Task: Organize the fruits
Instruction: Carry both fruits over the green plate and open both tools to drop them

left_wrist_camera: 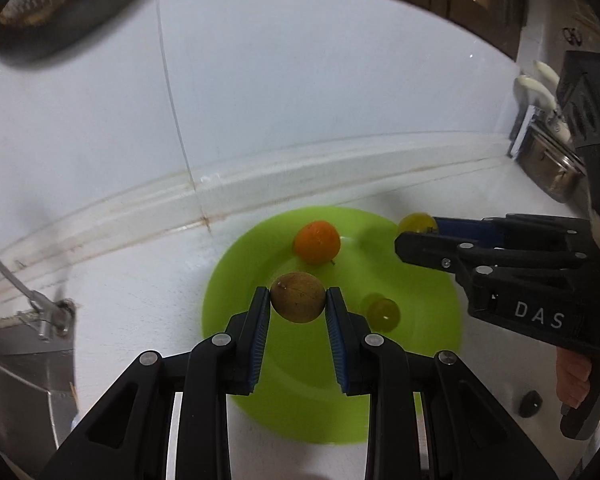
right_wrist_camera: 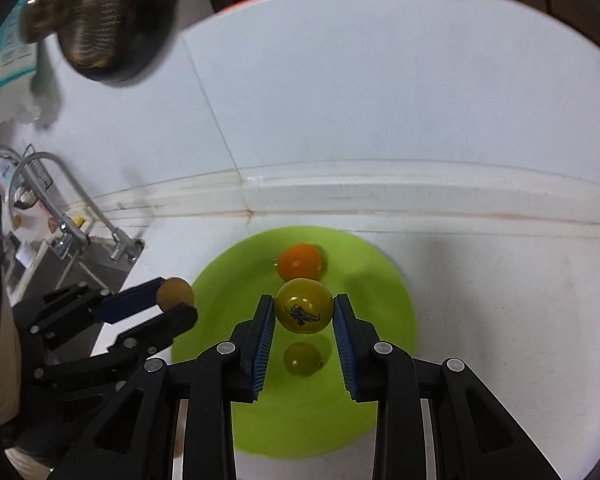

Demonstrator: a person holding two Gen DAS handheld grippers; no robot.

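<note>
Left wrist view: we log white counter (left_wrist_camera: 340, 100) with tiled wall behind, sink (right_wrist_camera: 80, 264) and faucet (right_wrist_camera: 60, 184) off to left side. Green plate (left_wrist_camera: 260, 380) near backsplash serves as collection point, we judge; orange fruit (left_wrist_camera: 317, 242) and small green fruit (left_wrist_camera: 384, 312) rest on it. Left gripper (left_wrist_camera: 298, 300) clamps brown fruit (left_wrist_camera: 297, 297) above plate. Right gripper (right_wrist_camera: 304, 310) clamps yellow-green fruit (right_wrist_camera: 304, 306) over plate centre. Both held aloft, likely for drop-off.

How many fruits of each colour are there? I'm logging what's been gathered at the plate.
Orange: 1, orange fruit
Brown: 1, brown fruit
Yellow-green: 2, held yellow-green fruit, small yellow-green fruit
Total: 4
</note>
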